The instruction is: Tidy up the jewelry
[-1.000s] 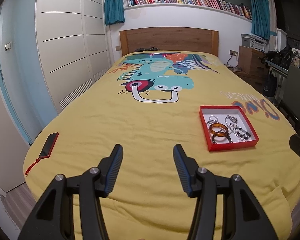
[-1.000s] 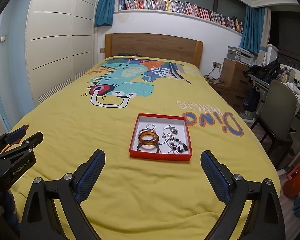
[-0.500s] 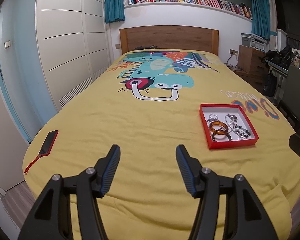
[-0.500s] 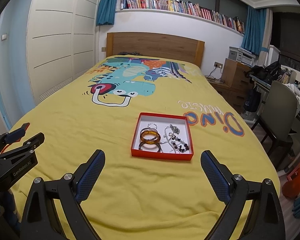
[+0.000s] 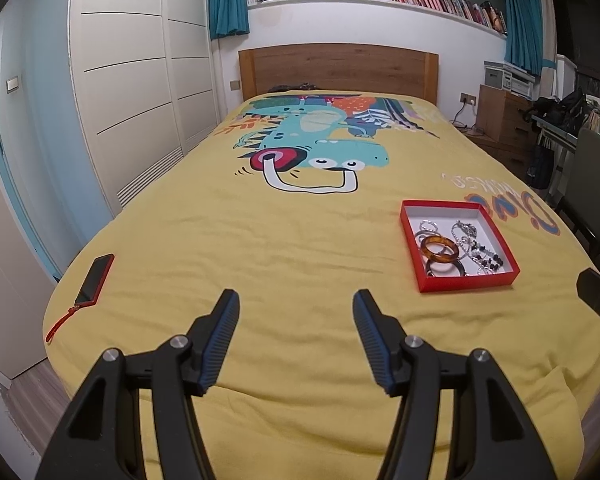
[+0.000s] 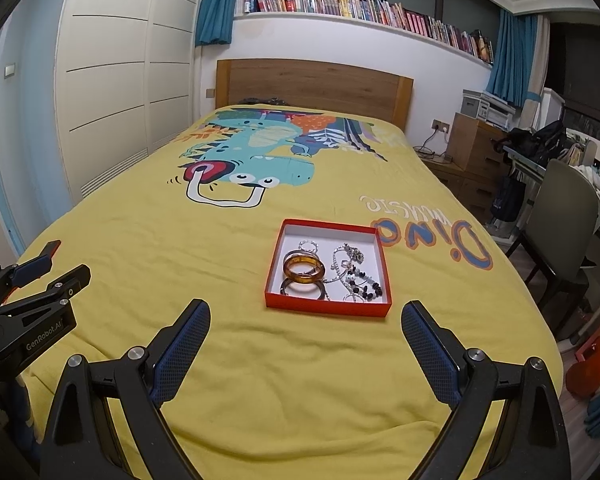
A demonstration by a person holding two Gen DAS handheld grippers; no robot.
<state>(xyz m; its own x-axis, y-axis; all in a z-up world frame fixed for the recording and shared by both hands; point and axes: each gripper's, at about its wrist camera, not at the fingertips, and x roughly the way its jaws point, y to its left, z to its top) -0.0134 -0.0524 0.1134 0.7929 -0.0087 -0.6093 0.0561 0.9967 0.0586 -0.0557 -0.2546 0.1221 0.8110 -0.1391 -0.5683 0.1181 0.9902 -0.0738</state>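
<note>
Since the earlier frames both views have crept slightly forward over the bed [image 5: 260, 248], and the red tray [image 6: 327, 307] sits a touch nearer. The left hand-held gripper [image 5: 296, 312] hangs above the yellow cover, fingers apart and empty. The right hand-held gripper [image 6: 306, 320] is spread wider, also empty, with the tray just beyond it at frame centre. Inside lie an amber bangle [image 6: 304, 268], a dark bangle [image 6: 302, 287] and beaded chains [image 6: 358, 276]. A red phone [image 5: 96, 279] rests at the left view's left edge.

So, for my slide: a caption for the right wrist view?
Open right gripper faces a red tray of jewelry on the yellow bedspread.
</note>
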